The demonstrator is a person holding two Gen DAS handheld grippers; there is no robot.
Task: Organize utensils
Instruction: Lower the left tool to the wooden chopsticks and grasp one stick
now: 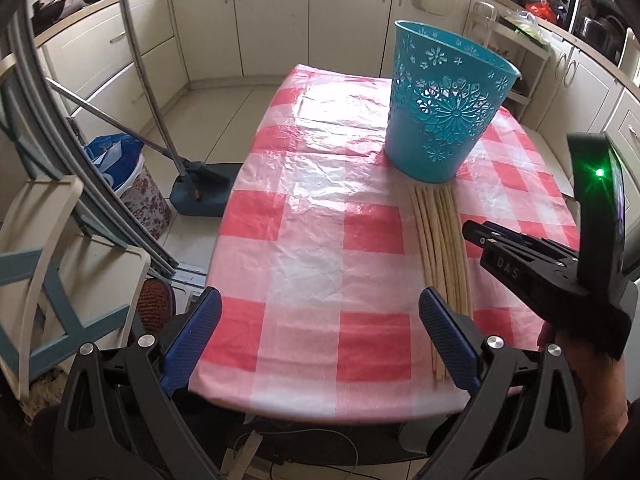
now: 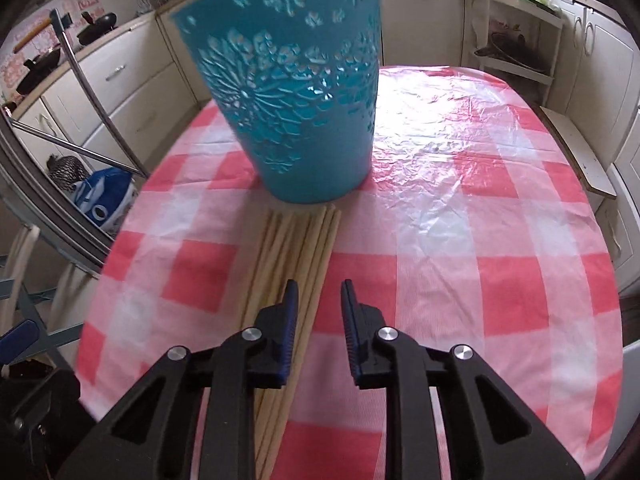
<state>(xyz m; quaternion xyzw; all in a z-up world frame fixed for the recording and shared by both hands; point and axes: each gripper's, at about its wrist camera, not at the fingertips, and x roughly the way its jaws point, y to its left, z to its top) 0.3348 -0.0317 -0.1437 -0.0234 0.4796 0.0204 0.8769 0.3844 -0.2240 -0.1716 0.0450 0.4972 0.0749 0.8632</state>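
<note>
Right tongs [image 2: 318, 300], narrowly parted, seemingly above chopsticks [image 2: 296, 248].

The basket [image 2: 296, 112] is set upright on the table [image 2: 460, 240]; the chopsticks [image 2: 288, 248] are laid side by side before it, their far ends at its base.

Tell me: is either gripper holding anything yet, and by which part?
Nothing is held. The left gripper is wide open over the tablecloth; the right gripper hangs above the chopsticks, none between its fingers.
</note>
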